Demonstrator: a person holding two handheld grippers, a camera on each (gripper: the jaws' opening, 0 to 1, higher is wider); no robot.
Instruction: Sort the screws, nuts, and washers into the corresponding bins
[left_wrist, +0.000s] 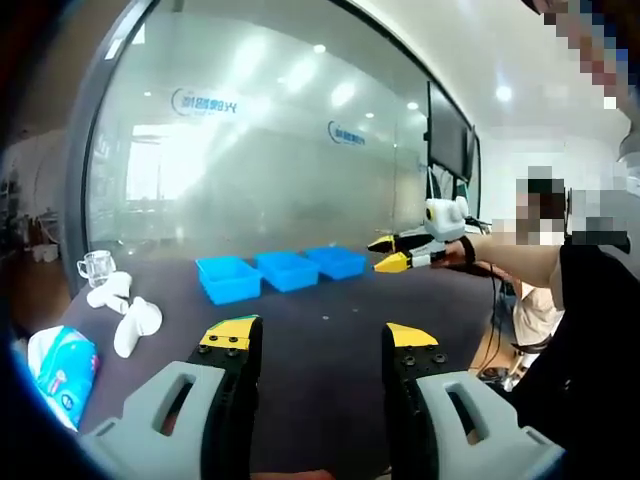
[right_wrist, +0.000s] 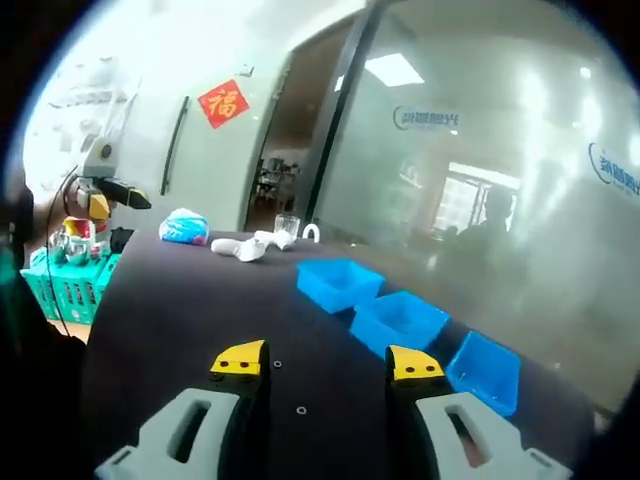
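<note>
Small washers (right_wrist: 300, 409) before blue bins (right_wrist: 398, 320)

Left gripper (left_wrist: 318, 335): jaws parted wide, yellow-tipped, nothing between them. Right gripper (right_wrist: 327, 362): jaws likewise spread, nothing held. In the left gripper view the right gripper (left_wrist: 391, 253) comes in from the right, held out level on the person's extended forearm (left_wrist: 515, 255), jaws apart.

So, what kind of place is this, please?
Probably an office or meeting room used for demonstrations. A frosted glass wall carries a company logo, ceiling lights reflect in it, and a dark table holds three blue bins beside a doorway with a red paper sign.
</note>
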